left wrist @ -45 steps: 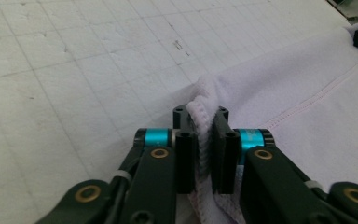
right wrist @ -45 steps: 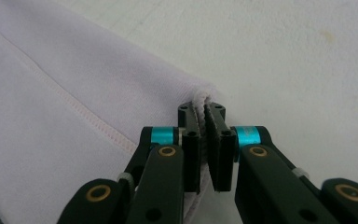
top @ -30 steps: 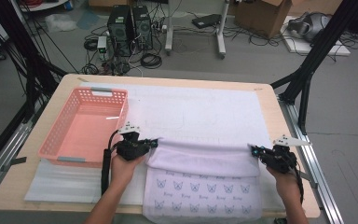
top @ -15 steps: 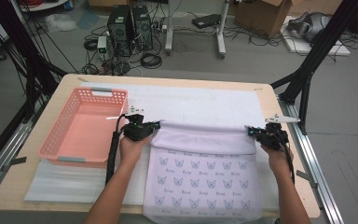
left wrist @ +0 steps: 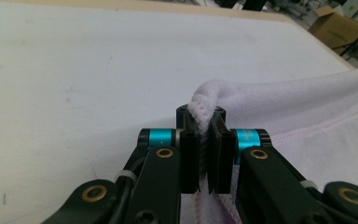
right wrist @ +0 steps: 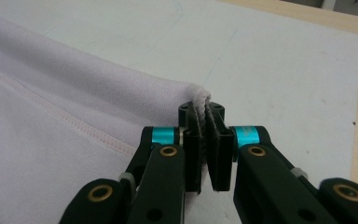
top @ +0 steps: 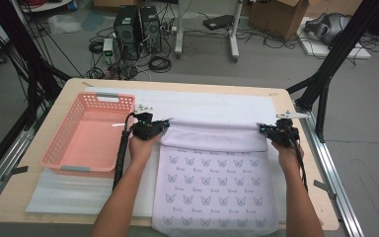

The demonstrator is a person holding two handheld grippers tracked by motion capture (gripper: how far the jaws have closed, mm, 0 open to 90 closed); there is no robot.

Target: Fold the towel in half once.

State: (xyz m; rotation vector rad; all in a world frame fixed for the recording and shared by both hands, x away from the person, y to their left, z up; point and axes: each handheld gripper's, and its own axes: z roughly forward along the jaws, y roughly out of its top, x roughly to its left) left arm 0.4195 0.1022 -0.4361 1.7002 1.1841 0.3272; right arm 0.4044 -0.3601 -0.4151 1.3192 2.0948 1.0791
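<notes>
A pale lilac towel (top: 214,177) printed with small butterfly shapes lies on the white mat, its far part folded back into a plain band (top: 212,139). My left gripper (top: 165,124) is shut on the band's left corner, and the towel's edge (left wrist: 204,105) shows pinched between the jaws of the left gripper (left wrist: 204,154). My right gripper (top: 262,129) is shut on the band's right corner; there too the towel's edge (right wrist: 200,100) is clamped in the right gripper (right wrist: 206,154). Both hands hold the fold low over the table.
A pink plastic basket (top: 59,148) stands at the left of the table, close beside my left hand. A white foam mat (top: 212,104) covers the wooden tabletop (top: 306,168). Black frame posts flank the table, and computers and cables lie on the floor beyond.
Both grippers have carried the towel's folded edge away from the person toward the far side of the table. More of the printed side now lies flat behind the fold.
</notes>
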